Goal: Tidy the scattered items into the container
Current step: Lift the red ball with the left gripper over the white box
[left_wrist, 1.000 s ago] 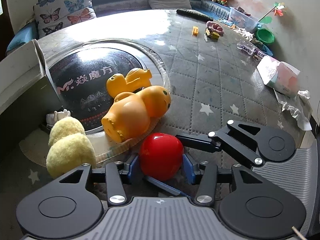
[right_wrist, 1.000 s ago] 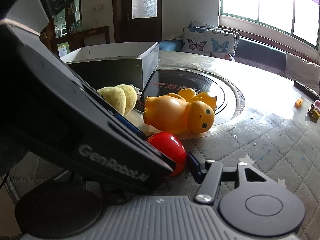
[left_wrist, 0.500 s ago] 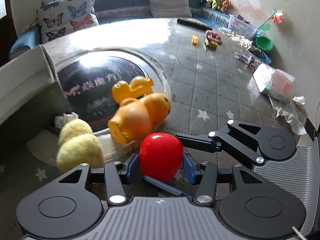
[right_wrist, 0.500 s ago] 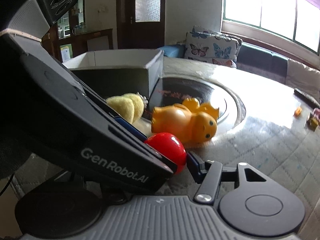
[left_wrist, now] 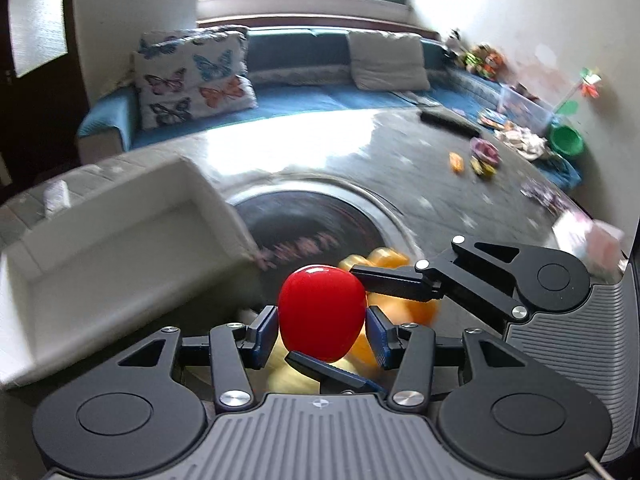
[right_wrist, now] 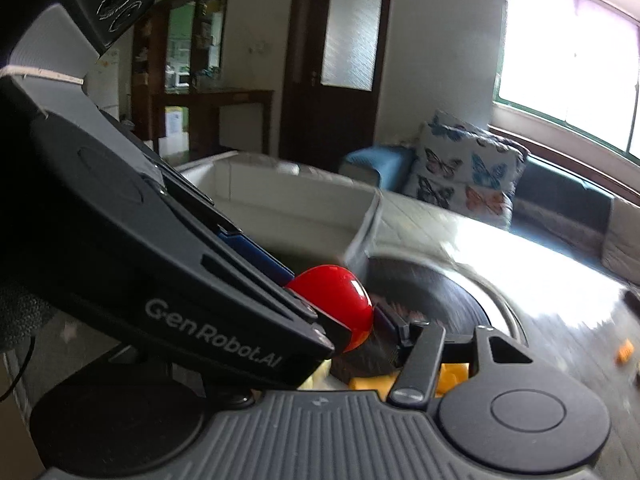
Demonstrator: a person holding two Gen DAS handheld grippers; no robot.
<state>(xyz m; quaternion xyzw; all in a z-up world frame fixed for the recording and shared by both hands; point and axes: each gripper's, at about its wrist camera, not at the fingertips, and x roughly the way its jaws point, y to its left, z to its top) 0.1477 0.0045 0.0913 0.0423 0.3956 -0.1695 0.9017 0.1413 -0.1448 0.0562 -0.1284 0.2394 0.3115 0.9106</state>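
Note:
My left gripper (left_wrist: 320, 330) is shut on a red ball (left_wrist: 322, 311) and holds it in the air above the toys. The right gripper's two fingers (left_wrist: 392, 278) reach in from the right, one beside the ball and one under it; in the right wrist view the ball (right_wrist: 340, 300) lies between them, behind the left gripper's body (right_wrist: 160, 280). Whether they press the ball I cannot tell. The white box (left_wrist: 120, 248) stands open to the left of the ball, also in the right wrist view (right_wrist: 288, 204). Orange ducks (left_wrist: 400, 304) and a yellow plush (left_wrist: 292, 376) lie below.
A dark round disc (left_wrist: 320, 224) is set in the grey star-patterned table (left_wrist: 440, 184). Small toys (left_wrist: 480, 156) and a remote (left_wrist: 448, 118) lie at the far right. A blue sofa with a butterfly cushion (left_wrist: 192, 76) runs behind the table.
Both grippers have risen and tilted up with the red ball. The ducks and plush have dropped below them, and the white box's open inside has come into view.

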